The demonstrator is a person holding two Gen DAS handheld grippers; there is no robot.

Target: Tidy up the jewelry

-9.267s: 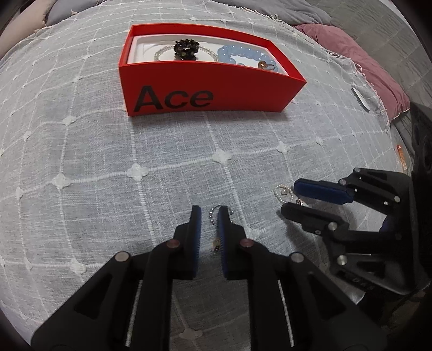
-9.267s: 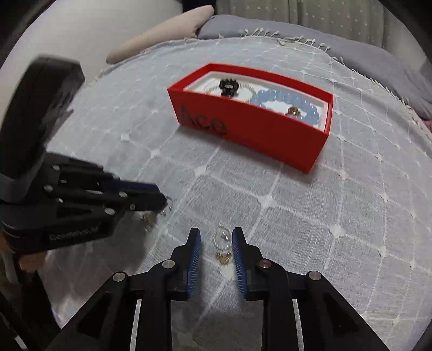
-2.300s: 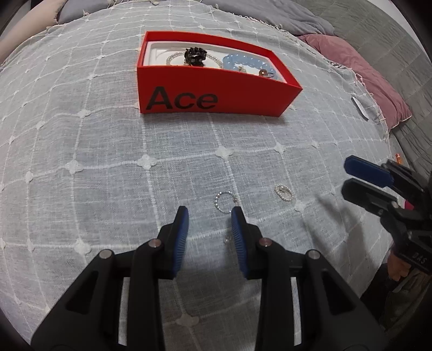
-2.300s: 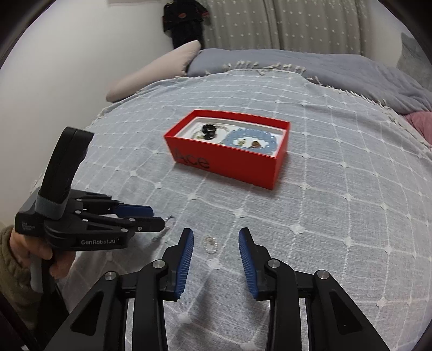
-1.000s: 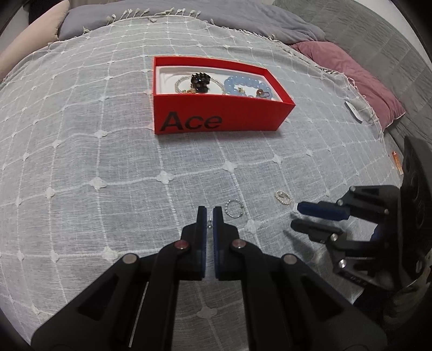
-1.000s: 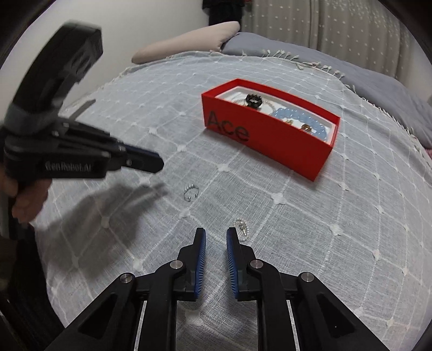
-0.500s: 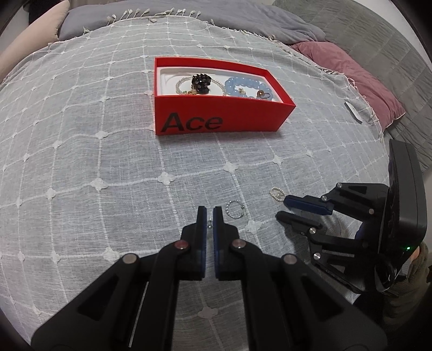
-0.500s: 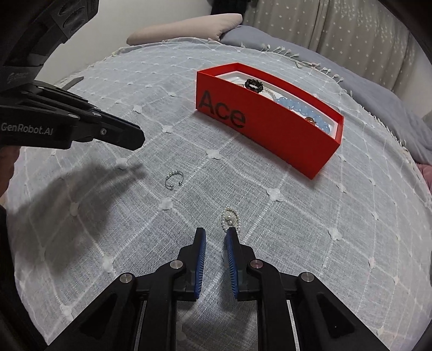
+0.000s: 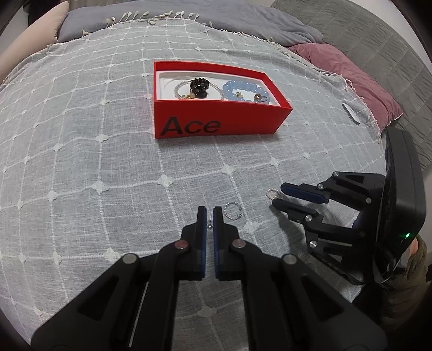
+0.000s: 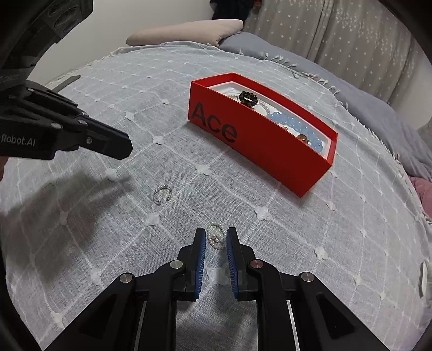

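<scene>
A red "Ace" box point(image 9: 243, 118) point(image 10: 270, 154) stands on the grey checked bedspread and holds a black ring point(image 9: 199, 85), a blue bead bracelet point(image 9: 243, 90) and a clear bead bracelet. My left gripper point(image 9: 209, 212) point(image 10: 127, 148) hovers above the cloth, shut on a tiny stud earring point(image 9: 209, 220). A silver beaded ring point(image 9: 232, 210) point(image 10: 162, 194) lies just right of its tips. My right gripper point(image 10: 216, 236) point(image 9: 278, 193) is down at the cloth, narrowly open. A small pearl ring point(image 10: 216, 237) point(image 9: 271, 193) lies between its fingers, which do not squeeze it.
A pink pillow point(image 9: 343, 64) and a grey blanket point(image 9: 189, 16) edge the far side of the bed. A white tag point(image 9: 351, 113) lies near the right fringe. A beige pillow point(image 10: 183, 29) and curtains are behind. A sleeved hand point(image 9: 413, 259) holds the right gripper.
The right gripper has slid forward until its fingers straddle the pearl ring. The left gripper has stayed still, shut on the stud since a second ago.
</scene>
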